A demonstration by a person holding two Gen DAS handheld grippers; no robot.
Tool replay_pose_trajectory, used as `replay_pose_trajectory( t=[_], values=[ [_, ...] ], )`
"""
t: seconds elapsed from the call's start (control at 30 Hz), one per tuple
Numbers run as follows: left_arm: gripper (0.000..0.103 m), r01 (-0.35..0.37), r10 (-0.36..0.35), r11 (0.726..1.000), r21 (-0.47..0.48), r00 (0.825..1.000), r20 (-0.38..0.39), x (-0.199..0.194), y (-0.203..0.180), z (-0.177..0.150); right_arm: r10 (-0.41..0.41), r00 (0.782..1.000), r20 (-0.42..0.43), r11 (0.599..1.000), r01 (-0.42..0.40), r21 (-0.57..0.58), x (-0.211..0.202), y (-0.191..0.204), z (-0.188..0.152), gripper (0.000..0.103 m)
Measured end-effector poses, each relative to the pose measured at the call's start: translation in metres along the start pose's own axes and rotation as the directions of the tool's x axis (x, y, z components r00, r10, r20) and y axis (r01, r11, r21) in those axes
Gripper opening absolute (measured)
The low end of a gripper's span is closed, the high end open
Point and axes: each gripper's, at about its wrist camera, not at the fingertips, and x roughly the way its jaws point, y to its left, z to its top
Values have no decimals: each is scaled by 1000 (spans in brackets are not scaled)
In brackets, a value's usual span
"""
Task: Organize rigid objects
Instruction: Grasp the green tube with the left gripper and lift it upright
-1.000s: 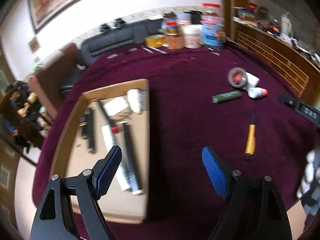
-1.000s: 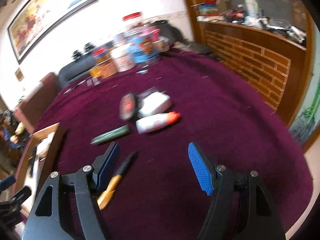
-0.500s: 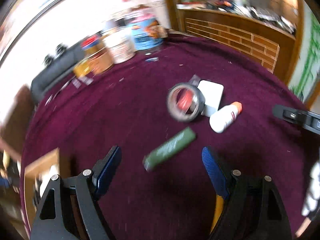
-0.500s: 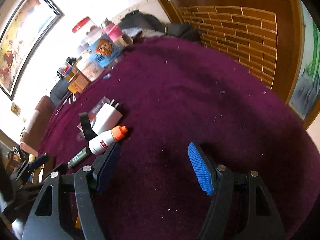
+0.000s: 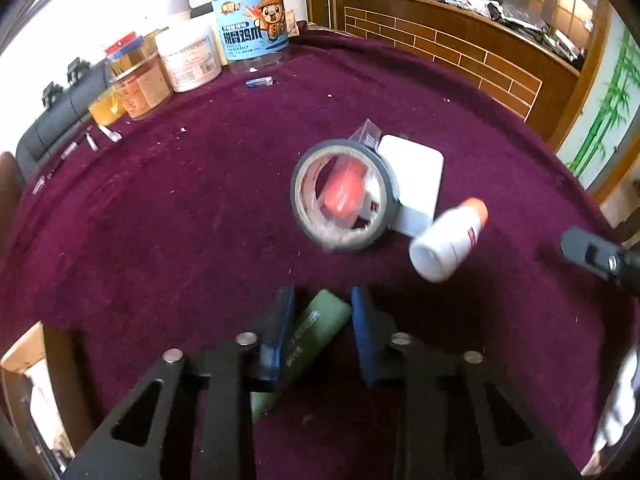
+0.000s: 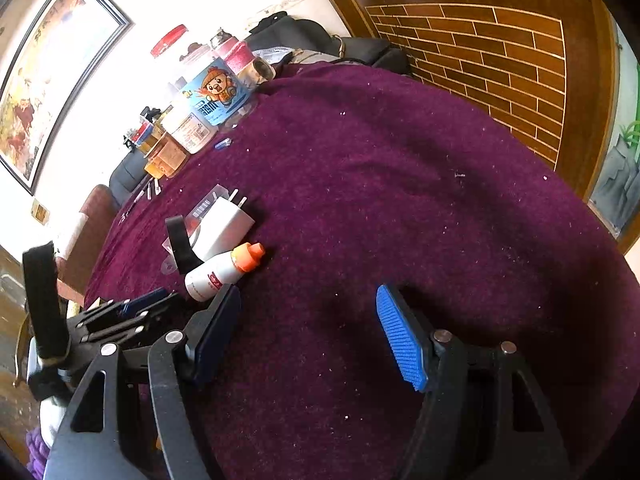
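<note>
On the plush maroon cloth (image 5: 160,220), just before the grey tape roll (image 5: 344,196), the left gripper (image 5: 322,322) has just clamped its ribbed blue pads on the smooth green cylinder (image 5: 316,332), which lay loose between wide jaws half a second ago. The right gripper (image 6: 310,334), jaws wide and empty, hovers right of that roll, near the glossy white orange-capped bottle (image 6: 224,270).

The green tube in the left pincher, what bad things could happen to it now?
The left gripper has just been closing on the green tube, which sits slanted between the pads, so it might twist or slide out when lifted. The white bottle and the tape roll lie close in front, so a careless swing could knock them. The right gripper is open and empty, so it cannot catch a drop.
</note>
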Motion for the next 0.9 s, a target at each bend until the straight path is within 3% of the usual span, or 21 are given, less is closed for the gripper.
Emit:
replay_pose_trajectory(
  t=[0.27,0.47,0.6,0.63,0.77,0.9],
  values=[
    [23,87,-88,991,-97,996,-1,-24,8,-37,25,1000,-15,999,-24,28,2,-6,1,70],
    [23,125,-126,979,-159,992,6,-20,19,-34,12,1000,-17,1000,-12,17,3,-4,2,71],
    [24,200,-190,954,-223,980,66,-43,36,-40,12,1000,-17,1000,-11,16,3,-3,2,71],
    [25,226,-206,940,-256,973,103,-56,46,-43,11,1000,-17,1000,-11,15,3,-3,2,71],
    [53,226,-182,919,-322,970,160,-86,74,-57,12,1000,-17,1000,-12,17,3,-3,2,71],
    [54,186,-155,937,-296,980,123,-83,73,-68,12,1000,-17,1000,-11,16,3,-3,2,71]
  ],
)
